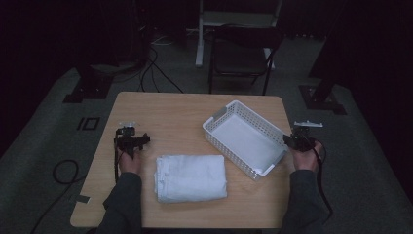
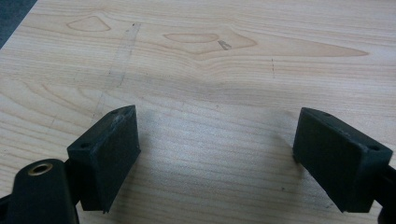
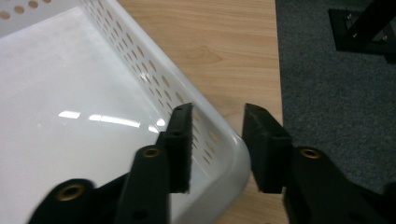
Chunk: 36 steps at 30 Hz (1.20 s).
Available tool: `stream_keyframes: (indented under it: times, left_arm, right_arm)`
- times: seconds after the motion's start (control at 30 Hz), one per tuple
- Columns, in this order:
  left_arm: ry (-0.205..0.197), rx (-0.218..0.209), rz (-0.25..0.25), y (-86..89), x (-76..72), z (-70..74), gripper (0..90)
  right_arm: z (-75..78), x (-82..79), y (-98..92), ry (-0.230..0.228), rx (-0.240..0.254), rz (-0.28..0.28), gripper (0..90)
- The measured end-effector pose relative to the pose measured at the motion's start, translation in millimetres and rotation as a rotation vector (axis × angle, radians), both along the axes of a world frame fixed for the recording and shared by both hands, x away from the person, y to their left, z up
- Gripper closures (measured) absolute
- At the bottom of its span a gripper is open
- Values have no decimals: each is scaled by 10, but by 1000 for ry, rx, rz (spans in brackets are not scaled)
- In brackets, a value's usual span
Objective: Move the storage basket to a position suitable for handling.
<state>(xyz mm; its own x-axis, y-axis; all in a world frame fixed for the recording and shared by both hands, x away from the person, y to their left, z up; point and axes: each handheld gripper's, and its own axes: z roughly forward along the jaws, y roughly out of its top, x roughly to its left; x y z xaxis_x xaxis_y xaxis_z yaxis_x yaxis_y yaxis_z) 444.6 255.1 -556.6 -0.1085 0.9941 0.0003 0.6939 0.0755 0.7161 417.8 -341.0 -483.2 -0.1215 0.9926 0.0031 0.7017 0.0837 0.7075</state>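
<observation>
From the high view, a folded white towel is seen lying near the front edge of the wooden tabletop, between the two hands, with a white perforated plastic basket set askew toward the right edge. The towel's soft, rounded folds are visible there, while the wood grain and faint pencil marks of the tabletop are made out in the left gripper view. In that view the left gripper is shown with its black padded jaws spread wide over bare wood, nothing between them. In the right gripper view the right gripper is held at a rounded corner of the basket: its jaws are part open, and the glossy, hole-pierced wall is straddled, one jaw inside, one outside, without being pressed.
</observation>
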Motion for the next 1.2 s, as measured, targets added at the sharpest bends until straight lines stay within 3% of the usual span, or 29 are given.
stream_keyframes:
  times: [0.13, 0.23, 0.3, 0.37, 0.47, 0.6, 0.63, 0.8, 0.9, 1.0, 1.1, 1.2]
  left_arm:
    - [-1, -3, 0, 2, -2, 1, 142]
    - [1, 0, -2, 1, -5, 0, 142]
    - [1, 0, -3, 1, -5, 0, 142]
    - [1, 1, -3, 1, -5, 0, 142]
    - [1, 1, -3, 1, -5, 0, 142]
    - [1, 1, -3, 1, -5, 0, 142]
    - [1, 0, -3, 1, -5, 0, 142]
    - [1, 1, -3, 1, -5, 0, 142]
    - [1, 0, -3, 1, -5, 0, 142]
    - [1, 0, -3, 1, -5, 0, 142]
    - [1, 0, -3, 1, -5, 0, 141]
    - [1, 2, -11, 7, -7, 1, 142]
  right_arm:
    - [2, -35, 95, 17, -8, -13, 392]
    - [-10, -146, 98, 16, 27, -81, 337]
    - [-26, -232, 104, 20, 43, -92, 307]
    - [-34, -322, 114, 23, 57, -101, 308]
    - [-44, -416, 166, 42, 89, -58, 316]
    - [-64, -494, 289, 70, 81, -12, 413]
    - [-73, -493, 304, 78, 65, -14, 425]
    - [-93, -400, 318, 75, 81, -32, 486]
    - [-113, -273, 370, 78, 63, -22, 552]
    - [-116, -113, 430, 70, 88, 13, 569]
    - [-85, -35, 528, 75, 95, 45, 473]
    - [-67, -90, 618, 81, 83, 56, 402]
